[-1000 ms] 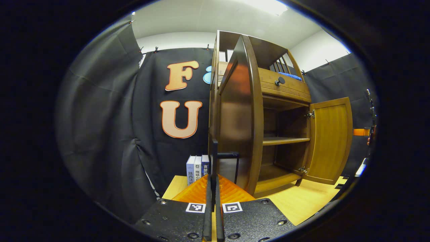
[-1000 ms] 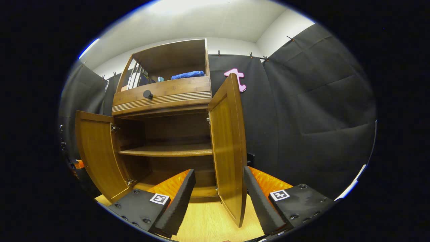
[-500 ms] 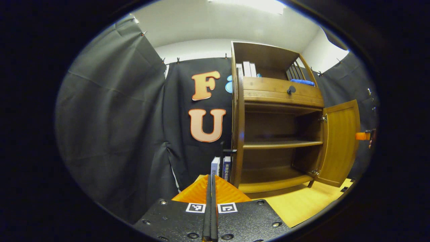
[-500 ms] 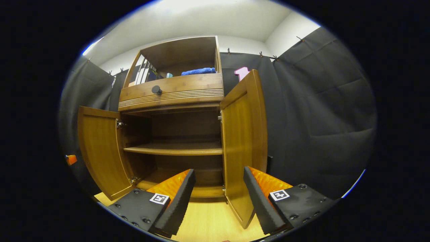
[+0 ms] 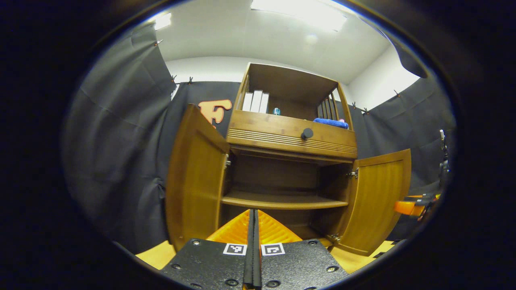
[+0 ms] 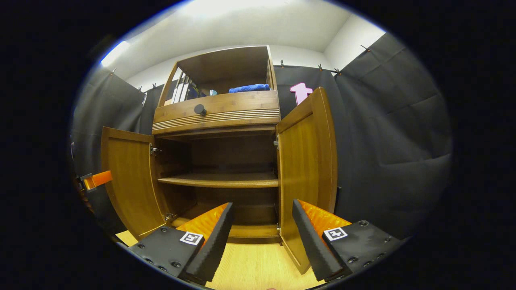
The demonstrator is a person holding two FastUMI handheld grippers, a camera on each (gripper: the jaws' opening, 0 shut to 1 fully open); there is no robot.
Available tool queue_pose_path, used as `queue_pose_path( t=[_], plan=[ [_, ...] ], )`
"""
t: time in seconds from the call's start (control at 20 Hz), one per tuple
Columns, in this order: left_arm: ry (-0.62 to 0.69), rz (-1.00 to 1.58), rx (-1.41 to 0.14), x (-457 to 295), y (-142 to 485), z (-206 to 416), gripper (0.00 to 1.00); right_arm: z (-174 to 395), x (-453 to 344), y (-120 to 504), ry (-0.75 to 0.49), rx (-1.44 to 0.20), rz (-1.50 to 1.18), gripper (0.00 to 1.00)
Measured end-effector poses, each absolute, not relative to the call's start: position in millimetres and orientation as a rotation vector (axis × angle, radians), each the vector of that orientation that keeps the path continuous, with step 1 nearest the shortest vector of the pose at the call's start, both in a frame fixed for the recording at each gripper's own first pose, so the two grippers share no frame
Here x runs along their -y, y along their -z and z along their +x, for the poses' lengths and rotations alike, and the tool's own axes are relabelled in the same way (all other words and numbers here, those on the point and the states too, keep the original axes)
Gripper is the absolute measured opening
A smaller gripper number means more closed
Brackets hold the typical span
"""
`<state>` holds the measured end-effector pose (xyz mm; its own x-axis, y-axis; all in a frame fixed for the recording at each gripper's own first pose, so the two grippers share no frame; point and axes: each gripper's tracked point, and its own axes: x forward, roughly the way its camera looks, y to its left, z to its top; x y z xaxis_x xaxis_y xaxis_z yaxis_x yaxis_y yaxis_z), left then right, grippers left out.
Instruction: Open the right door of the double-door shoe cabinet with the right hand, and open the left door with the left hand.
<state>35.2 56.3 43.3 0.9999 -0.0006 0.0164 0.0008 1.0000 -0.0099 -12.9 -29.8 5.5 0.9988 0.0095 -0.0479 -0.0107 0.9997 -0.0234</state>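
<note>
My left fingers (image 5: 253, 257) are pressed together, right fingers (image 6: 262, 237) spread wide; both rigid wooden doors, left door (image 5: 195, 181) and right door (image 6: 306, 177), swing lightly by their free edges.

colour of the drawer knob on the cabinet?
Black, or very dark. The drawer knob is round and shows best in the left gripper view, against the brown drawer front.
</note>
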Motion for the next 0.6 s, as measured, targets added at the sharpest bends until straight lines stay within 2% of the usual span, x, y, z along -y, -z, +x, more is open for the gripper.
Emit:
queue_pose_path(
  t=[0.3,0.55,0.6],
  plan=[
    [0.061,0.023,-0.018,-3.8,-20.4,54.9,0.0,-25.4,23.8,-4.9,0.005,-0.041,-0.037,0.94],
    [0.012,0.032,0.026,-1.1,-18.8,51.9,0.0,-29.0,26.5,4.7,0.013,-0.06,-0.015,0.93],
    [0.017,0.041,0.039,0.7,-20.7,50.3,0.06,-28.9,28.6,6.8,0.012,-0.064,-0.016,1.0]
  ],
)
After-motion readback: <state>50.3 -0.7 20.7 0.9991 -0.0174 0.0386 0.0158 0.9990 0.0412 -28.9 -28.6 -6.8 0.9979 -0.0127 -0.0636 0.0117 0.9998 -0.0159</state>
